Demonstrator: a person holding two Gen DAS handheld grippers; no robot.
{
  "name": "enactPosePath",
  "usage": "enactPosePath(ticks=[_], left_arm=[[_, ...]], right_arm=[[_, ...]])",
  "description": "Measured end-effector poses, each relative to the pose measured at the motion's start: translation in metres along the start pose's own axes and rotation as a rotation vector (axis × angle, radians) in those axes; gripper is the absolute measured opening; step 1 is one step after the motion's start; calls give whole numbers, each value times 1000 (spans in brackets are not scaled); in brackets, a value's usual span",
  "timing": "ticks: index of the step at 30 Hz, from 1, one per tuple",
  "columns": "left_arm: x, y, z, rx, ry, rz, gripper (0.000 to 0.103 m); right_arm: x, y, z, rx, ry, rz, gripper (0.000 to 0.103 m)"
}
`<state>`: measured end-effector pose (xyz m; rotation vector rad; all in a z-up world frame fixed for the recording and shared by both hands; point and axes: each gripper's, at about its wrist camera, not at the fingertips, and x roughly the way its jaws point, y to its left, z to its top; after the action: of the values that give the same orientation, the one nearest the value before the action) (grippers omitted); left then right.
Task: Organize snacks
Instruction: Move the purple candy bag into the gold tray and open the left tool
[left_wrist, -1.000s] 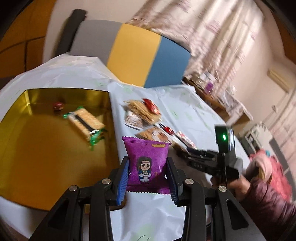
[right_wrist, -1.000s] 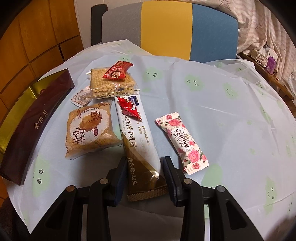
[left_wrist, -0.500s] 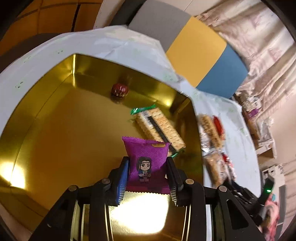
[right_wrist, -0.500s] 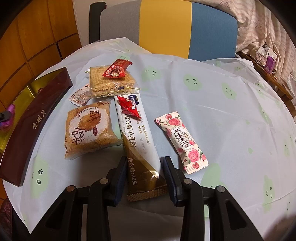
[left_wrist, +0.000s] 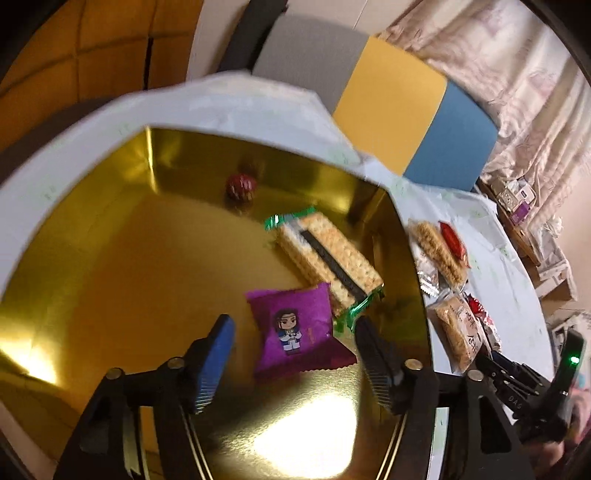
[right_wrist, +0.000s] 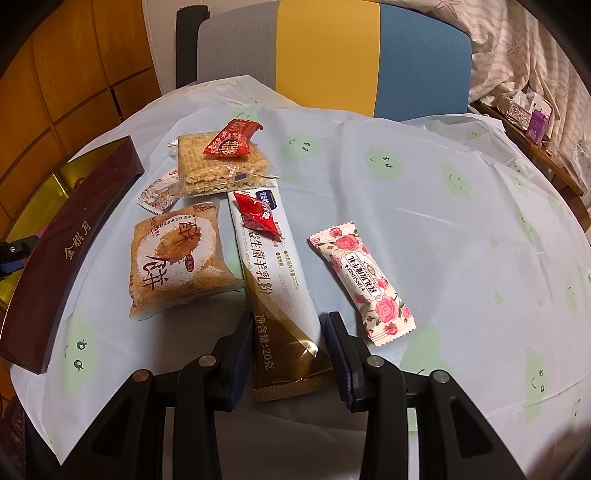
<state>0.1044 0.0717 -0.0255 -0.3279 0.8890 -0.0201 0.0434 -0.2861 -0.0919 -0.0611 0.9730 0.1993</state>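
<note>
The gold tin sits on the desk. Inside it, the purple packet lies released between the spread fingers of the left tool, touching neither. The right tool stands open astride the long milk-powder sachet, not clenched on it.

The left gripper hangs over the gold tin, jaws spread wide — the purple packet lies loose between them, touching neither. Its upper right corner rests against the cracker pack; a red candy sits higher up, near the tin's far wall.
</note>
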Motion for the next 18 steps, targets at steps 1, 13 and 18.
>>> enactPosePath(ticks=[1, 13, 18], left_arm=[[-3, -1, -1, 11, -19, 7, 72], [-48, -16, -32, 87, -131, -54, 73], [-64, -54, -57, 272, -149, -186, 73]], right_arm=[[0, 0, 0, 0, -1, -1, 39], [-1, -1, 1, -7, 10, 7, 40], [-2, -5, 7, 8, 45, 31, 42]])
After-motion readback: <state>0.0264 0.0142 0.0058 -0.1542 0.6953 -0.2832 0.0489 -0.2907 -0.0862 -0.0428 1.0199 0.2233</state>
